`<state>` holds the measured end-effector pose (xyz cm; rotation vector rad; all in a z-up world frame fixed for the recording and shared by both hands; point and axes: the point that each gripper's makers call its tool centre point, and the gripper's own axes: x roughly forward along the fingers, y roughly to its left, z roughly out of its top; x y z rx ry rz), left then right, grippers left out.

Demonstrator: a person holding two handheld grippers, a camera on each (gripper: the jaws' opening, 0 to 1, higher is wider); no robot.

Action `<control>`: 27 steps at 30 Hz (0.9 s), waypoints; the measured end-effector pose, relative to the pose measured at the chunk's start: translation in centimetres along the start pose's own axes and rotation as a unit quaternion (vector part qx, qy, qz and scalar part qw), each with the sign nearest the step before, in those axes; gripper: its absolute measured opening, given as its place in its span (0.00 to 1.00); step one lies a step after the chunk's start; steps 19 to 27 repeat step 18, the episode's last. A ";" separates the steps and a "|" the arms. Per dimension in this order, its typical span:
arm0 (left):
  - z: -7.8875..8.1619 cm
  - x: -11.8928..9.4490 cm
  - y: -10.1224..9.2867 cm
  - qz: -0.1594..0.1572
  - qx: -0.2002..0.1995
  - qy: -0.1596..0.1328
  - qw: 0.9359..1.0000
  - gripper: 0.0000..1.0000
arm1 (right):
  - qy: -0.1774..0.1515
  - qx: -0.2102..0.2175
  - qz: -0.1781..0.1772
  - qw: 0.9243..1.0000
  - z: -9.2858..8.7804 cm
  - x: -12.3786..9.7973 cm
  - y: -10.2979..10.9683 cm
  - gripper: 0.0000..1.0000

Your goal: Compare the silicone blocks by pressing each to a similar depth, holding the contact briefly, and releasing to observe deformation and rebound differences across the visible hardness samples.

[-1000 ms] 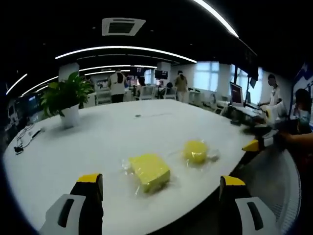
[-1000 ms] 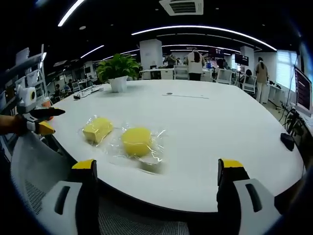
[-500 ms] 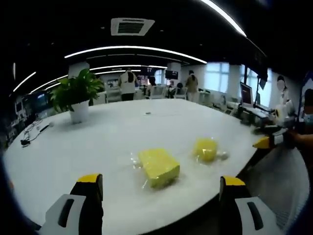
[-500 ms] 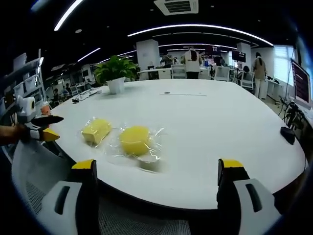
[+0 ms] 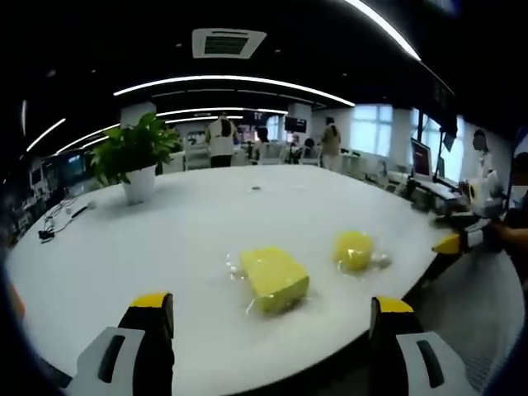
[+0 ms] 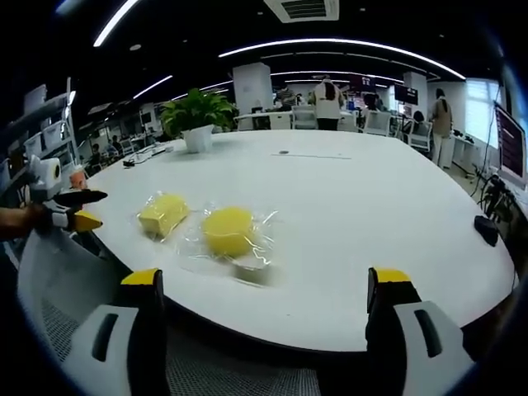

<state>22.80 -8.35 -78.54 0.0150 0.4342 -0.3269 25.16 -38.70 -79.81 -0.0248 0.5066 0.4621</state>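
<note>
Two yellow silicone blocks in clear wrap lie near the front edge of a large white table (image 5: 206,223). The square block (image 5: 275,279) (image 6: 162,214) lies left of the round block (image 5: 354,248) (image 6: 228,232). A small pale piece (image 6: 250,271) lies in the wrap beside the round one. My left gripper (image 5: 268,330) stands open, held short of the table edge with the square block ahead between its jaws. My right gripper (image 6: 262,322) is open too, off the edge, facing the round block. Each gripper shows at the side of the other's view: the right gripper (image 5: 462,239), the left gripper (image 6: 66,210).
A potted plant (image 5: 136,161) (image 6: 198,120) stands at the table's far side, cables (image 5: 54,223) near it. A dark object (image 6: 487,229) lies at the table's right edge. A mesh chair back (image 6: 74,313) is below the edge. People stand in the office behind.
The left view has shifted a little, so both blocks sit slightly further right and lower. The right view has barely moved. Both grippers stay open.
</note>
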 end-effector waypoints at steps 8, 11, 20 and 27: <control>0.0 0.0 0.0 -0.006 -0.014 0.001 1.000 1.00 | 0.006 0.000 -0.003 1.000 -0.3 0.0 -0.1 0.96; -0.2 0.0 -0.1 -0.008 -0.017 0.002 1.000 1.00 | 0.008 0.000 -0.005 1.000 -0.4 0.0 -0.2 0.96; -0.2 0.0 0.3 -0.002 -0.032 0.000 0.999 1.00 | 0.013 -0.006 -0.004 1.000 -0.6 0.0 -0.1 0.96; -0.2 0.0 0.3 -0.002 -0.032 0.000 0.999 1.00 | 0.013 -0.006 -0.004 1.000 -0.6 0.0 -0.1 0.96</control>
